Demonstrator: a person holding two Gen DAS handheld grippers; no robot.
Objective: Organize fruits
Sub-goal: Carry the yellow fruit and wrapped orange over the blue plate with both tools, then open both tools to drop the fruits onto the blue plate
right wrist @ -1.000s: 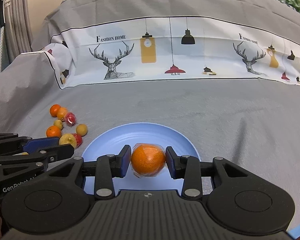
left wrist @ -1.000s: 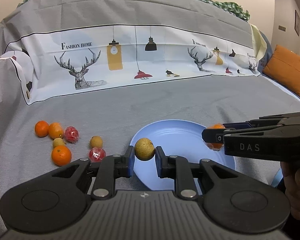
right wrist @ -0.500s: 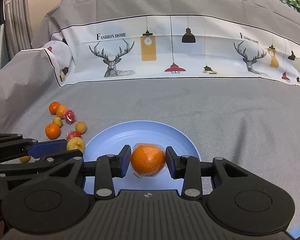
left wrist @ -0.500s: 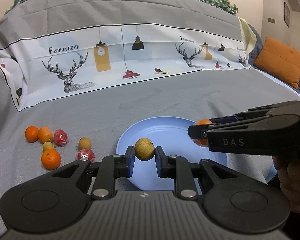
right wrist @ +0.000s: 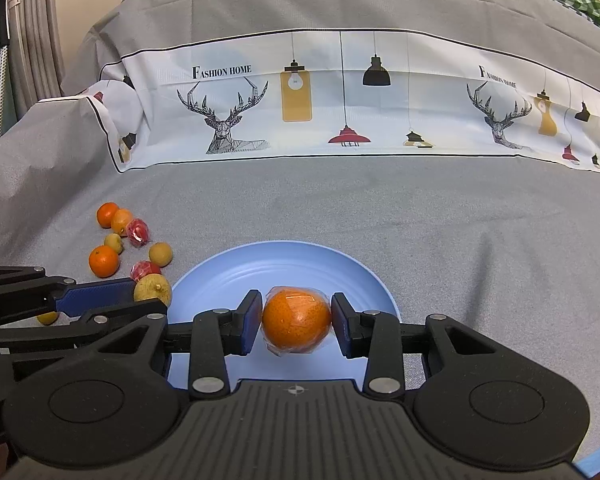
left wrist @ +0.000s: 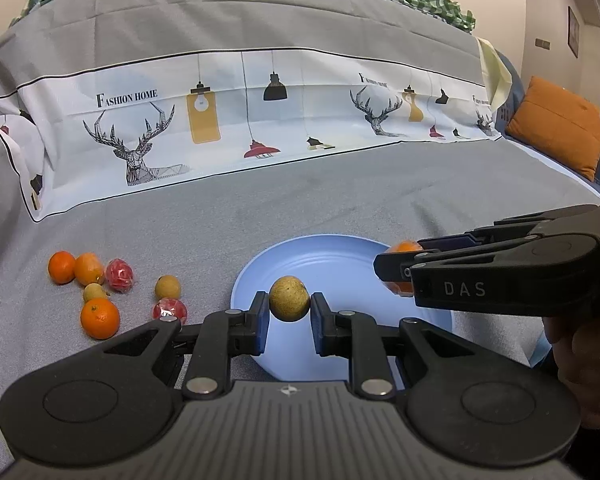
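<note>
The blue plate (right wrist: pixel 376 280) is the collecting spot, and both carried fruits are held over it so that letting go would drop them inside its rim rather than on the cloth.

The right hand-held gripper (right wrist: pixel 297 322) is closed on a plastic-wrapped orange (right wrist: pixel 296 322), one pad on each side at the fruit's widest part. That hold across the middle probably keeps the slick film from sliding out, and the orange hangs over the near half of the plate. The left hand-held gripper (left wrist: pixel 289 306) is clamped on a small tan round fruit, likely a longan (left wrist: pixel 289 298), again across its middle. In the left wrist view it sits above the plate's near left edge; from the right wrist view the same fruit shows just beside the plate's left rim.

The plate holds nothing yet, so by appearance these are the first two fruits to reach it. The two grippers come at the plate from opposite sides, which leaves each a clear place to release.

Left of the plate on the grey sofa cover (left wrist: pixel 340 208) lies the unsorted cluster: a bare mandarin (left wrist: pixel 99 317) nearest, two more mandarins (left wrist: pixel 62 267) farther off, two red wrapped fruits (left wrist: pixel 119 275) and two more longans (left wrist: pixel 167 287). They are well apart from the plate and await collection.
</note>
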